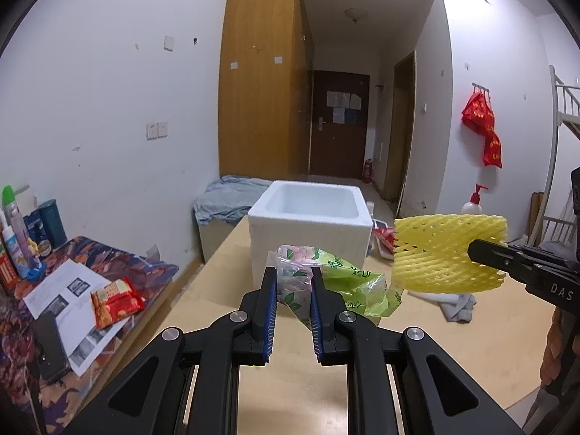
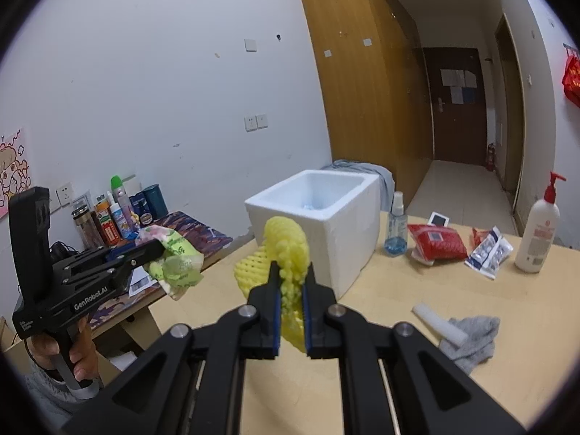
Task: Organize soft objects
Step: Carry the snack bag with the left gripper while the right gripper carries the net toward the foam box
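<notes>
Both hands raised, jaws tilted down

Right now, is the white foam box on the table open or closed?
Open. The white foam box has no lid on it; its hollow inside shows from above in both wrist views.

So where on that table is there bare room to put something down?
Bare tabletop lies in front of the foam box, left of the grey cloth. It is crowded along the far edge: spray bottle, red packet, pump bottle.
</notes>
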`<state>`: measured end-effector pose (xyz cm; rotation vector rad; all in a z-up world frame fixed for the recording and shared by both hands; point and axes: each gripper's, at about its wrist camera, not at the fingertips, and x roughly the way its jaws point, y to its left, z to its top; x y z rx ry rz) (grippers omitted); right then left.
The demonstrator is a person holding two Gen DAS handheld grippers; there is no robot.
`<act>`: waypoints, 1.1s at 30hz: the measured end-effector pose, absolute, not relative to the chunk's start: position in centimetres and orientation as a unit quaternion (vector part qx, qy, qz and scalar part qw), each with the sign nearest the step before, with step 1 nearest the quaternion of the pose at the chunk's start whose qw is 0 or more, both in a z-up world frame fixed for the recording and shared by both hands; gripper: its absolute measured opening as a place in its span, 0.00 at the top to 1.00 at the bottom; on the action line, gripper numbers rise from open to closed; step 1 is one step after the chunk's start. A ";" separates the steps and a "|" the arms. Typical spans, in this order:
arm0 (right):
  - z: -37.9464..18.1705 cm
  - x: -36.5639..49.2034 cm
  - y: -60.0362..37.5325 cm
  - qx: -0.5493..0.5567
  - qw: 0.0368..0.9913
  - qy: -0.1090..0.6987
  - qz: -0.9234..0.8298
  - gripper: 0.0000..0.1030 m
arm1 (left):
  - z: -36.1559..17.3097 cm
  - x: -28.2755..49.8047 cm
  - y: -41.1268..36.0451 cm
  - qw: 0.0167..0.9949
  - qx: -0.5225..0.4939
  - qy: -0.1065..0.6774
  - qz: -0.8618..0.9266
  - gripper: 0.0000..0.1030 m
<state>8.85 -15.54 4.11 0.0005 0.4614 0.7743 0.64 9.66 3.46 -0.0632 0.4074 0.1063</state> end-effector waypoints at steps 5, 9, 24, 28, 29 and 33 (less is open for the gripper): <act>4.9 9.7 -14.8 -0.006 0.900 0.216 0.379 0.88 | 4.4 1.9 9.7 0.979 -0.024 0.196 0.045 0.83; 5.6 10.3 -14.5 -0.006 0.901 0.210 0.379 0.88 | 5.3 2.9 9.9 0.981 -0.021 0.190 0.044 0.83; 7.6 14.3 -12.4 -0.030 0.903 0.207 0.374 0.88 | 7.4 8.0 10.7 0.981 -0.022 0.188 0.040 0.83; 7.9 15.5 -12.1 -0.034 0.905 0.206 0.370 0.88 | 7.8 9.8 10.7 0.981 -0.021 0.189 0.039 0.83; 8.0 15.8 -11.9 -0.036 0.905 0.206 0.370 0.88 | 7.8 10.1 10.8 0.981 -0.021 0.190 0.039 0.83; 8.1 16.9 -11.3 -0.039 0.906 0.206 0.369 0.88 | 7.7 11.9 10.8 0.980 -0.023 0.196 0.038 0.83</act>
